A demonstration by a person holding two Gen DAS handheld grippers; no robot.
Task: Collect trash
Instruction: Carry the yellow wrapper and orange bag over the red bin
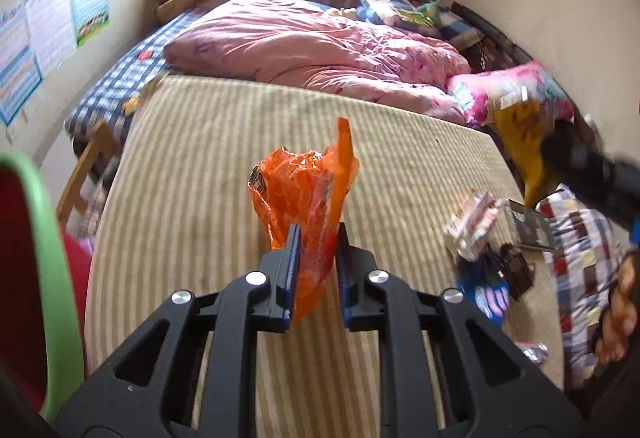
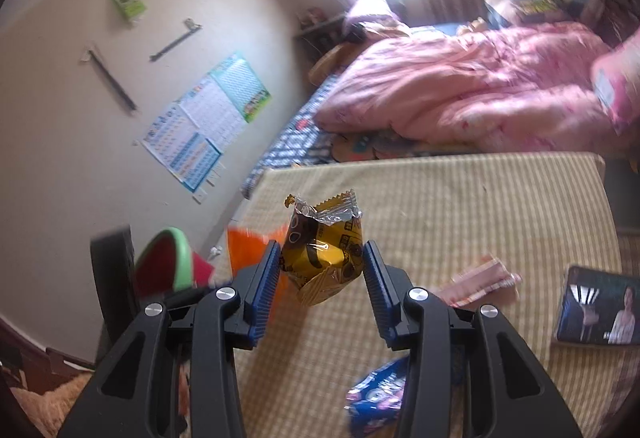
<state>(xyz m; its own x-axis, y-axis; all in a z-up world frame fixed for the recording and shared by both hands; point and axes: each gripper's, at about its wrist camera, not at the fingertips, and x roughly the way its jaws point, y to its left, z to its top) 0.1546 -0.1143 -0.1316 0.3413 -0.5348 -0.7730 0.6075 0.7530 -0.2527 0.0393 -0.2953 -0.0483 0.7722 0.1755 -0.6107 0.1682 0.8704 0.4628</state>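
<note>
My left gripper (image 1: pixel 318 228) is shut on a crumpled orange plastic wrapper (image 1: pixel 300 189), which sticks up above a beige striped mattress (image 1: pixel 208 141). The same orange wrapper (image 2: pixel 244 246) shows at the left in the right wrist view. My right gripper (image 2: pixel 322 244) is shut on a yellow foil snack wrapper (image 2: pixel 320 258) with a torn silver top, lifted off the mattress. That yellow wrapper (image 1: pixel 520 145) appears blurred at the right edge of the left wrist view. A green-rimmed bin with a red inside (image 1: pixel 36 222) (image 2: pixel 168 262) stands at the left, beside the mattress.
A pink-and-white wrapper (image 1: pixel 474 226) (image 2: pixel 488 278), a blue packet (image 1: pixel 486 290) (image 2: pixel 380 394) and a dark wrapper (image 1: pixel 518 266) lie on the mattress at the right. A photo booklet (image 2: pixel 596 310) lies nearby. A pink quilt (image 1: pixel 312 41) covers the bed behind. A person's hand (image 1: pixel 616 314) is at the right.
</note>
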